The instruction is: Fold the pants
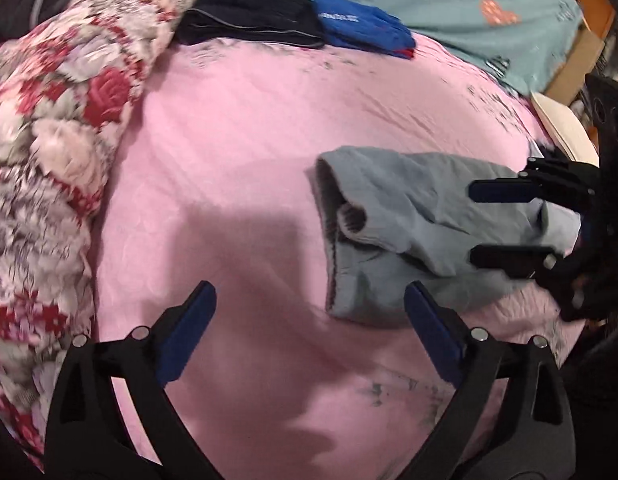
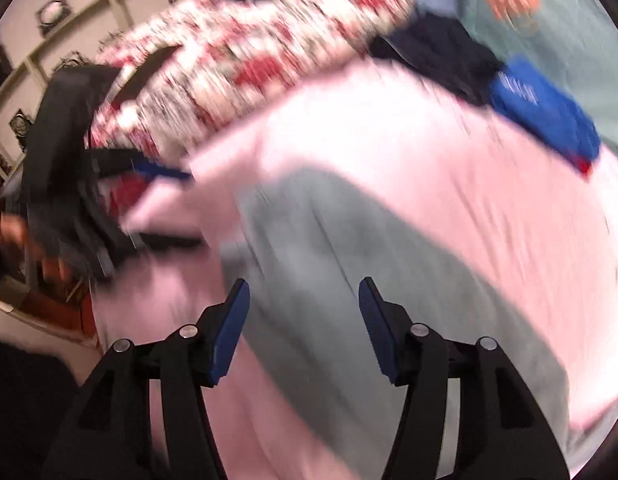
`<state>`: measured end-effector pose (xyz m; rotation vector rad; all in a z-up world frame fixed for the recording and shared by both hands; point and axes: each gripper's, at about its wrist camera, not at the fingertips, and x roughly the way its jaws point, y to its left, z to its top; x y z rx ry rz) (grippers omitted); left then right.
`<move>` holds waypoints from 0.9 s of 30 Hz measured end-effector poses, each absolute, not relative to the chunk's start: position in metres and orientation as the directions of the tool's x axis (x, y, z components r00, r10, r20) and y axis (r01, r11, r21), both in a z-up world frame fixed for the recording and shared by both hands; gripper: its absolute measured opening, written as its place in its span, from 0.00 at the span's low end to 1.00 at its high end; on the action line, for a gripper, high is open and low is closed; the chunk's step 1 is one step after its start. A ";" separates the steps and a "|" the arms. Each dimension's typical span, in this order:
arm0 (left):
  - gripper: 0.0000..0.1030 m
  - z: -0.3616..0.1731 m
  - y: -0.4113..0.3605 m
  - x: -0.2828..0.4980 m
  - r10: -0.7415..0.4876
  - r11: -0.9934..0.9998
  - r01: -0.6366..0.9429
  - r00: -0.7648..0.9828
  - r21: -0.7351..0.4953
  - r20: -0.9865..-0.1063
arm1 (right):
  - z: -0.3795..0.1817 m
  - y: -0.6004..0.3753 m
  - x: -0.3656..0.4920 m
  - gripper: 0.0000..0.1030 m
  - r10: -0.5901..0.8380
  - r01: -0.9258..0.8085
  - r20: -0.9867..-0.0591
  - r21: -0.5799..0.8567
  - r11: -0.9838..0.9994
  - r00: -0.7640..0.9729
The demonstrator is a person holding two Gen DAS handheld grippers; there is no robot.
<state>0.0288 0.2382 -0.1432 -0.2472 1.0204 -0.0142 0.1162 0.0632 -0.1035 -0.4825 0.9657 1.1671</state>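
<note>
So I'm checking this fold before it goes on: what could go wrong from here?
1. The grey pants lie bunched and creased, with both open grippers clear of them, so a fold could lock the wrinkles in.
2. The right gripper is over them while the left gripper is off to one side, so a lift could come up lopsided.

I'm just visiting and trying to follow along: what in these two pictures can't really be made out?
- Grey pants: the right end is covered by the right hand-held gripper in the left wrist view, so their full shape is unknown.
- Right wrist view: motion blur smears the floral quilt; its pattern is unreadable.
- Blue folded garment: white lettering too small to read.
- Left hand-held gripper: its handle is cut off by the bottom edge.
</note>
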 end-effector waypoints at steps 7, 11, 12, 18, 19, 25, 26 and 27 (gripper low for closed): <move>0.94 -0.159 0.262 0.003 -0.087 0.933 -0.262 0.500 -0.246 -0.862 | -0.145 0.108 0.114 0.02 0.416 -0.953 -0.906 0.051 0.299 0.082; 0.93 -0.154 0.260 0.007 -0.133 0.923 -0.243 0.522 -0.297 -0.842 | -0.116 0.084 0.151 0.01 0.547 -0.856 -0.837 0.286 0.430 -0.005; 0.93 -0.154 0.256 0.011 -0.145 0.925 -0.227 0.530 -0.304 -0.836 | -0.110 0.079 0.158 0.01 0.565 -0.837 -0.825 0.315 0.448 -0.008; 0.92 -0.163 0.230 0.071 -0.136 0.959 -0.141 0.537 -0.248 -0.833 | -0.079 0.070 0.162 0.01 0.613 -0.816 -0.790 0.353 0.458 0.002; 0.91 -0.167 0.230 0.081 -0.122 0.960 -0.151 0.534 -0.236 -0.837 | -0.076 0.071 0.160 0.01 0.615 -0.820 -0.788 0.352 0.452 0.001; 0.90 -0.174 0.268 0.093 -0.058 0.933 -0.270 0.540 -0.238 -0.840 | -0.080 0.072 0.139 0.01 0.600 -0.859 -0.800 0.324 0.397 -0.025; 0.89 -0.175 0.277 0.092 -0.043 0.930 -0.287 0.537 -0.231 -0.842 | -0.083 0.072 0.136 0.01 0.597 -0.861 -0.802 0.327 0.390 -0.035; 0.89 -0.176 0.289 0.089 -0.028 0.923 -0.311 0.535 -0.228 -0.844 | -0.087 0.071 0.133 0.01 0.592 -0.860 -0.804 0.333 0.386 -0.046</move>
